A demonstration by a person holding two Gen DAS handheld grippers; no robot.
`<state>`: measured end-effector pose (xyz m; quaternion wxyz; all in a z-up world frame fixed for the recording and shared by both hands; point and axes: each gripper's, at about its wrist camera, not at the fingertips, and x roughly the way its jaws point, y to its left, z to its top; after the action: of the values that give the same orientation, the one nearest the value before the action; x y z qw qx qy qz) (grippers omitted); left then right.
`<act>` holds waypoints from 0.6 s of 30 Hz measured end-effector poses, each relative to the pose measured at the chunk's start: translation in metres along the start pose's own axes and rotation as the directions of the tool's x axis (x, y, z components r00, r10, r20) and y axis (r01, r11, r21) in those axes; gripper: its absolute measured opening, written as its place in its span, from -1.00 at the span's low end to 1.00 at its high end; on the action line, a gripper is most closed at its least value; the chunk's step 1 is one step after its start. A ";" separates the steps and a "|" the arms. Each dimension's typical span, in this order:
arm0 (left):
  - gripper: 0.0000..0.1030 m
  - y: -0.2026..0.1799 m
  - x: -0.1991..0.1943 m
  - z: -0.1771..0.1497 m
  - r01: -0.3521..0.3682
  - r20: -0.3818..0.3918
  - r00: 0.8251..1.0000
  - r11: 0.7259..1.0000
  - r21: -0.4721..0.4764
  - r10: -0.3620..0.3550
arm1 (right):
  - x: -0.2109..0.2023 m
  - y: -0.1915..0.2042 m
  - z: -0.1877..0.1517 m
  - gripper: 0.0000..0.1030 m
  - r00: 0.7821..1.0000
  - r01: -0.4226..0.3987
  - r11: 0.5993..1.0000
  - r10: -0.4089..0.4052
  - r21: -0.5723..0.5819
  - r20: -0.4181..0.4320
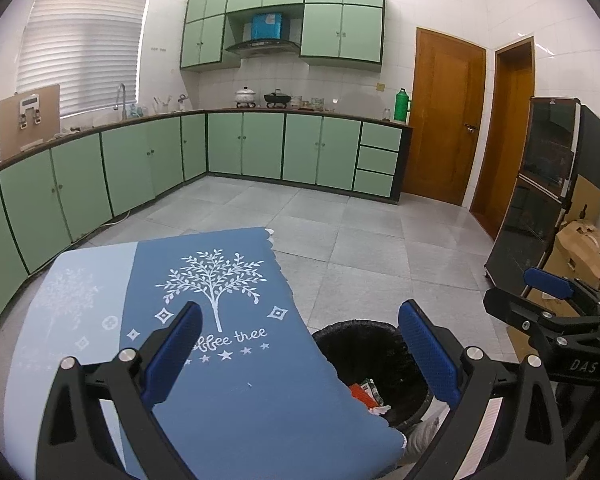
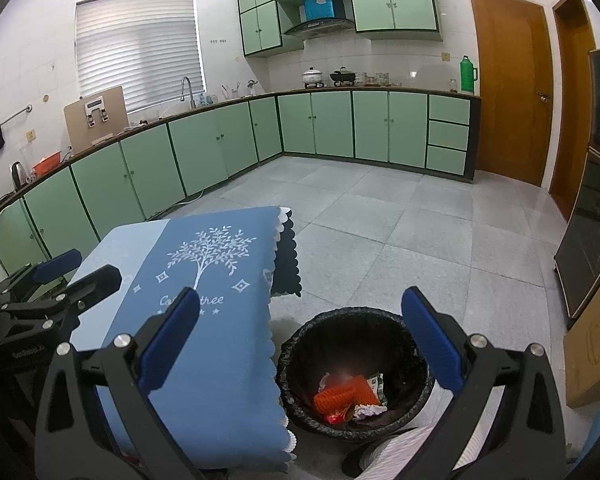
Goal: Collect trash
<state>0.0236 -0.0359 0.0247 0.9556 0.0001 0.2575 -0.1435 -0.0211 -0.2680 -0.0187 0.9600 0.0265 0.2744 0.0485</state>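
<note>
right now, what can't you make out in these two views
- Black-lined round trash bin: left wrist view, near half hidden by the blue tree-print tablecloth.
- Crumpled trash in the bin: right wrist view, labels too small to read.
- Table's near edge: both views, covered by the open left claw and open right claw.

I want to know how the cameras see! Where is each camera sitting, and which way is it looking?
Left wrist view: sits on the left tongs, open, looking over the blue tablecloth toward the green cabinets; the right tongs show at its right edge.
Right wrist view: sits on the right tongs, open, looking down at the trash bin and across the kitchen; the left tongs show at its left.
Both share the tablecloth, bin, cabinets and brown door.
</note>
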 end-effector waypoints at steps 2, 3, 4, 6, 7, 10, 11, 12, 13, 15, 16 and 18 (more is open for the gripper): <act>0.87 0.000 0.000 0.001 -0.002 0.001 1.000 1.000 -0.001 0.002 | 0.000 0.001 0.000 0.90 1.000 -0.001 1.000 0.001 -0.003 0.001; 0.87 0.001 -0.001 0.000 -0.002 0.002 1.000 1.000 -0.002 0.002 | 0.000 0.001 0.000 0.90 1.000 -0.001 1.000 0.001 -0.004 0.001; 0.87 0.000 0.000 0.001 -0.002 0.002 1.000 1.000 -0.002 0.002 | 0.000 0.002 0.000 0.90 1.000 -0.001 1.000 0.001 -0.005 0.001; 0.87 0.001 0.000 0.001 -0.004 0.004 1.000 1.000 -0.001 0.004 | 0.001 0.003 0.000 0.90 1.000 0.000 1.000 0.000 -0.008 0.001; 0.87 0.001 0.000 0.001 -0.004 0.005 1.000 1.000 0.000 0.004 | 0.001 0.003 0.000 0.90 1.000 0.001 1.000 -0.001 -0.010 0.002; 0.87 0.001 0.000 0.000 -0.004 0.005 1.000 1.000 -0.001 0.004 | 0.001 0.004 -0.002 0.90 1.000 0.001 1.000 -0.001 -0.015 0.004; 0.87 0.001 0.000 0.000 -0.004 0.004 1.000 1.000 -0.003 0.004 | 0.002 0.005 -0.002 0.90 1.000 0.001 1.000 -0.001 -0.016 0.004; 0.87 0.002 0.000 0.000 -0.005 0.004 1.000 1.000 -0.004 0.005 | 0.002 0.005 -0.002 0.90 1.000 0.001 1.000 -0.001 -0.017 0.004; 0.87 0.002 -0.001 0.000 -0.005 0.005 1.000 1.000 -0.004 0.005 | 0.002 0.005 -0.001 0.90 1.000 0.001 1.000 -0.001 -0.016 0.004; 0.87 0.002 -0.001 0.000 -0.005 0.005 1.000 1.000 -0.003 0.005 | 0.002 0.006 -0.001 0.90 1.000 0.001 1.000 -0.001 -0.017 0.005; 0.87 0.002 0.000 0.000 -0.005 0.005 1.000 1.000 -0.003 0.005 | 0.002 0.006 -0.001 0.90 1.000 0.001 1.000 -0.001 -0.018 0.005; 0.87 0.002 0.000 0.000 -0.005 0.005 1.000 1.000 -0.003 0.005 | 0.002 0.006 -0.001 0.90 1.000 0.001 1.000 -0.001 -0.017 0.005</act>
<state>0.0240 -0.0336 0.0249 0.9565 -0.0012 0.2555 -0.1407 -0.0205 -0.2616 -0.0206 0.9609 0.0186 0.2717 0.0504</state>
